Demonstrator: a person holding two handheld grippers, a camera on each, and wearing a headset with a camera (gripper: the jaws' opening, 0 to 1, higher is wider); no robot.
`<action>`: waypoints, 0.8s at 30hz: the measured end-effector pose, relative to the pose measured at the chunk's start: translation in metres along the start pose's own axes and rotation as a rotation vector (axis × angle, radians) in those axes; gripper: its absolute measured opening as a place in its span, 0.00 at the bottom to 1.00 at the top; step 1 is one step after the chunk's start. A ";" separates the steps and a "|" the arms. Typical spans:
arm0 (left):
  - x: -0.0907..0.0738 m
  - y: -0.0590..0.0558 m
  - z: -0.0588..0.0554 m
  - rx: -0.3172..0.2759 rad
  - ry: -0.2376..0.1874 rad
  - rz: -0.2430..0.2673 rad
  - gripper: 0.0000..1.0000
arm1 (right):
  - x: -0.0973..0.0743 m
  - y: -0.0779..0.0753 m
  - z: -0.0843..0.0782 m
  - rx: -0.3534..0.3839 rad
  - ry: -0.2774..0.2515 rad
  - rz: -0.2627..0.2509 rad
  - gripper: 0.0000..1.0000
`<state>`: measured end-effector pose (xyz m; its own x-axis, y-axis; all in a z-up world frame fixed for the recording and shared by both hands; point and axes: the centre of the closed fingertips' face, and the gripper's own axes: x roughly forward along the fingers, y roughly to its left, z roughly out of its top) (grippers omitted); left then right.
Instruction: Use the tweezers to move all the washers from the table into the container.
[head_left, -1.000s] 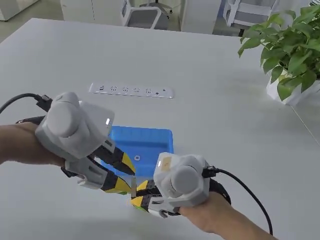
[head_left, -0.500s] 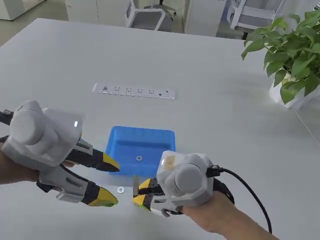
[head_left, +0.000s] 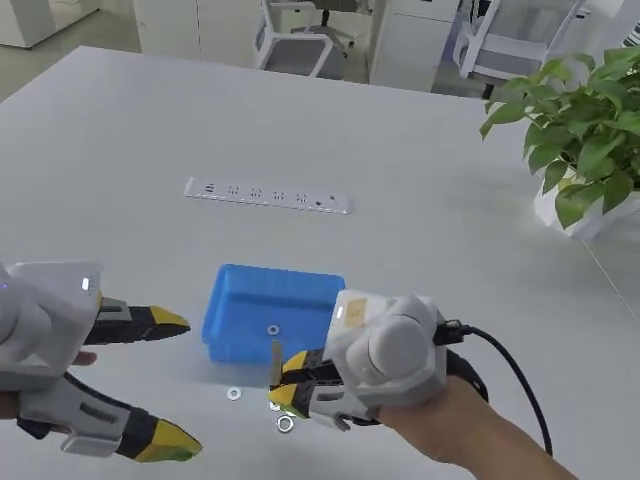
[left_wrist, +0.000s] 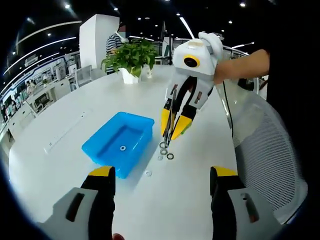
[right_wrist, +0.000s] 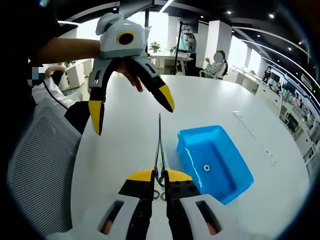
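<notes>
Well, closest to the person, the left gripper (head_left: 172, 382) hangs over the near edge of the table (head_left: 430, 230), its jaws spread wide with nothing in them. Just beside it, the right gripper (head_left: 288, 385) has its jaws squeezed tight on the tweezers (right_wrist: 159, 140), and the thin tips point down at the table. A few small washers (head_left: 234, 394) lie right there, close together, just beside the near wall of the blue container (head_left: 300, 298). I count at least three, maybe five; they are too tiny to be sure. A bit farther, one washer (head_left: 273, 329) sits on the floor of the container. So I think the job is at its start: one is in, and the rest are left to pick up. I cannot tell if the tweezers have one pinched now. Farther back lie a white power strip (head_left: 267, 195) and, by the far right edge, a green plant (head_left: 585, 110).
</notes>
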<state>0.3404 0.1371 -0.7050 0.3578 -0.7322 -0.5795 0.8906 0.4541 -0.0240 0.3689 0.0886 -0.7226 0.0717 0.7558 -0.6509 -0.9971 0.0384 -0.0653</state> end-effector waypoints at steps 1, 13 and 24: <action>0.000 0.000 0.000 -0.003 -0.001 0.003 0.85 | -0.002 -0.002 0.002 -0.001 -0.003 -0.002 0.09; -0.003 0.001 0.007 -0.030 -0.042 0.037 0.98 | -0.029 -0.026 0.026 -0.023 -0.025 -0.022 0.09; -0.004 0.002 0.013 -0.047 -0.061 0.058 0.99 | -0.037 -0.051 0.038 -0.029 -0.059 -0.044 0.09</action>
<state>0.3447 0.1348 -0.6923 0.4263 -0.7329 -0.5303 0.8541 0.5192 -0.0309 0.4165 0.0834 -0.6662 0.1128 0.7907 -0.6017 -0.9919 0.0540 -0.1150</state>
